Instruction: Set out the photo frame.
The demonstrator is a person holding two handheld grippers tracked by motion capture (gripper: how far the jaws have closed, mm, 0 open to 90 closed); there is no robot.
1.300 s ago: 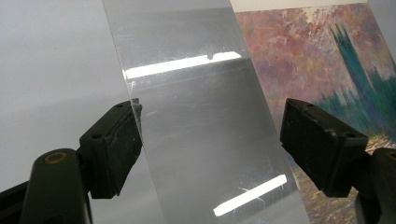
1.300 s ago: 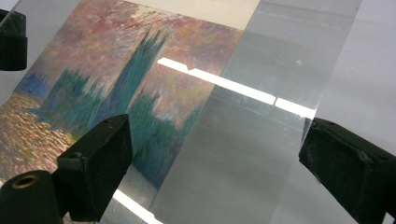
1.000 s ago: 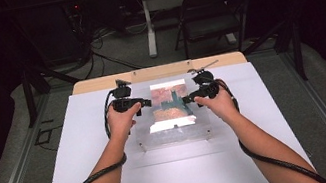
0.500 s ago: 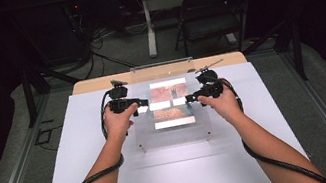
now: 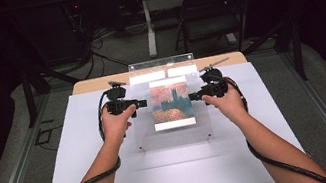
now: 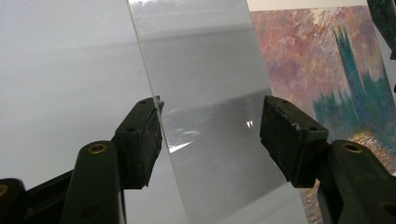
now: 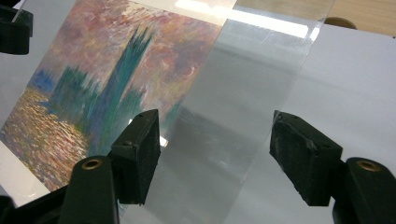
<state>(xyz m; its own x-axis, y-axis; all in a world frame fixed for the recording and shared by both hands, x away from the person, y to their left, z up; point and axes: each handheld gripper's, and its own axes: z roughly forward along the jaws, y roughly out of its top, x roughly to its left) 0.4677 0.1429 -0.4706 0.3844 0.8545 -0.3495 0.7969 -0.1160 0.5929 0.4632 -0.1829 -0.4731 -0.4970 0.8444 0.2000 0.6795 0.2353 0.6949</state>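
I'm working in what looks like a lab or recording studio: a white-topped table (image 5: 116, 181) stands in a dark room, with loose cables (image 5: 93, 53) on the grey floor behind it and a black folding chair (image 5: 211, 14) beyond its far edge.

no readable text, labels or numbers anywhere

acrylic frame (image 5: 167, 101): far edge tilted up | both grippers' jaws closing

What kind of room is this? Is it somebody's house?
Probably not a house: it looks like a lab or recording studio. Dark walls surround one lit white table, loose cables trail on the floor behind, and a folding chair stands at another desk.
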